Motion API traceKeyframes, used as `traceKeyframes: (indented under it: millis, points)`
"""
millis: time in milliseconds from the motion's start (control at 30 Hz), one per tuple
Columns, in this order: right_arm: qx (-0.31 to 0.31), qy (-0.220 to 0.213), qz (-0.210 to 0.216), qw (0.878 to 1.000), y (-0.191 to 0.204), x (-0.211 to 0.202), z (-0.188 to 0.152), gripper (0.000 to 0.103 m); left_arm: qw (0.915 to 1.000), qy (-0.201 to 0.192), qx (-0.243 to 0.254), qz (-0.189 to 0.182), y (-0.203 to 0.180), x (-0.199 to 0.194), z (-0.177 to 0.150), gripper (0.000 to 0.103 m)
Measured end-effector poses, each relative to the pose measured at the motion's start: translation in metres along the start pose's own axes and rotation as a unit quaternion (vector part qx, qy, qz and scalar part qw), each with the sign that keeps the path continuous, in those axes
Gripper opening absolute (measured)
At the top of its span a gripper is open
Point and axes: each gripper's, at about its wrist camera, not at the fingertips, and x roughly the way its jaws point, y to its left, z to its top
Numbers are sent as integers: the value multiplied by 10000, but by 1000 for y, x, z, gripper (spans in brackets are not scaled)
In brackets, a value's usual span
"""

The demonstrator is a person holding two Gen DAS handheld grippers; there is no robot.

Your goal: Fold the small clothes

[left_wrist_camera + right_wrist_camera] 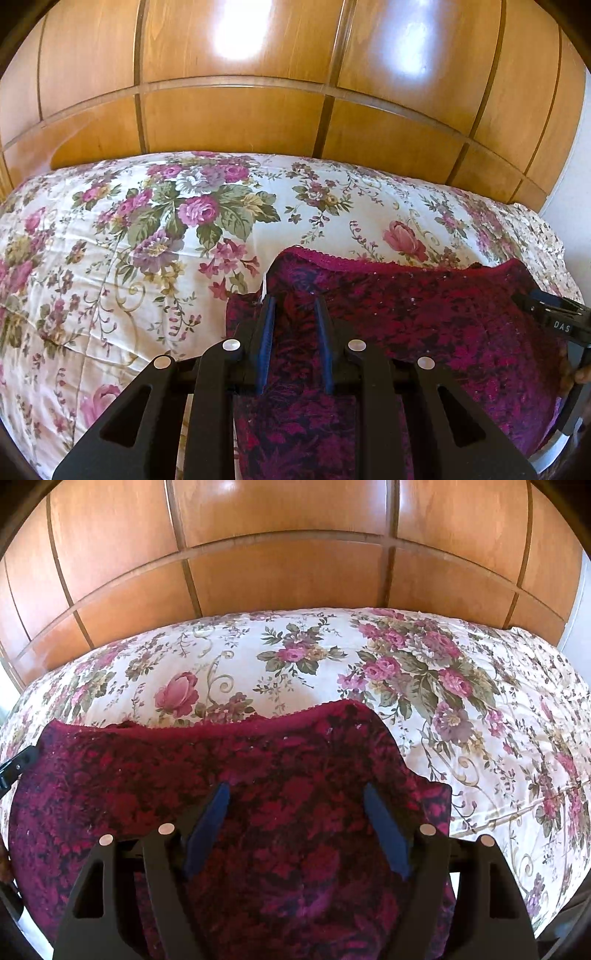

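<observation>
Item: crimson-and-black floral lace garment [280, 775], spread over our flowered cream quilt [110, 258]; our left gripper [295, 306], fingers narrow, pinches its fabric; our right gripper [297, 794] stands wide above it, gripping nothing; folding apparently barely begun, folds remaining.

A: Where are the two wrist cameras looking?
B: Both are tilting down, close over the garment [424, 325], facing the wooden panels [288, 576], and sharing the floral bedspread [110, 258]
</observation>
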Motion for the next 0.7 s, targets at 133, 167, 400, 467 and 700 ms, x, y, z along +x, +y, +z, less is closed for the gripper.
traceKeyframes:
  millis: [133,167,400,467,700]
  points:
    - [82,68,68,9999,-3,6,2,77,10000,33,-56,10,3,6,-1,20]
    - [98,91,90,9999,-4,9,2,78,10000,44,-79,16,4,8,-1,20]
    - [245,189,253,9992,-11,26,3,79,9992,176,-355,30,16,27,-7,26]
    - [255,170,298,9991,-12,31,4,79,9979,255,-584,-135,24,36,-10,27]
    - [279,120,333,9990,-14,32,5,79,9949,323,-878,-369,33,38,-7,28]
